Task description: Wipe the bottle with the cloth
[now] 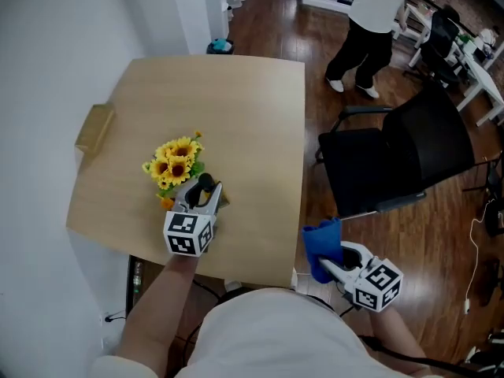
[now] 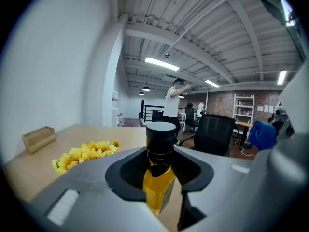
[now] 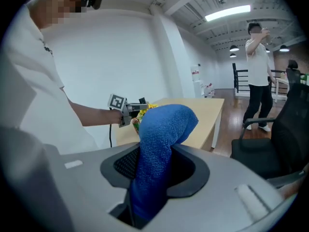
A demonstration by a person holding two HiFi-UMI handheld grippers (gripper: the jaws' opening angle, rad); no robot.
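A small bottle (image 2: pixel 159 178) of yellow liquid with a black cap (image 2: pixel 161 137) stands upright between the jaws of my left gripper (image 1: pixel 201 191), which is shut on it above the table's near part. In the head view only its black cap (image 1: pixel 205 183) shows. My right gripper (image 1: pixel 329 263) is off the table's near right corner and shut on a blue cloth (image 1: pixel 320 245), which stands up from the jaws as a folded wad (image 3: pixel 159 149). Cloth and bottle are apart; the left gripper (image 3: pixel 126 111) shows beyond the cloth.
A bunch of yellow artificial sunflowers (image 1: pixel 176 161) lies just beyond the bottle. A small wooden box (image 1: pixel 94 128) sits at the light wooden table's (image 1: pixel 252 109) left edge. A black office chair (image 1: pixel 402 160) stands right of the table; a person (image 1: pixel 374 22) stands farther back.
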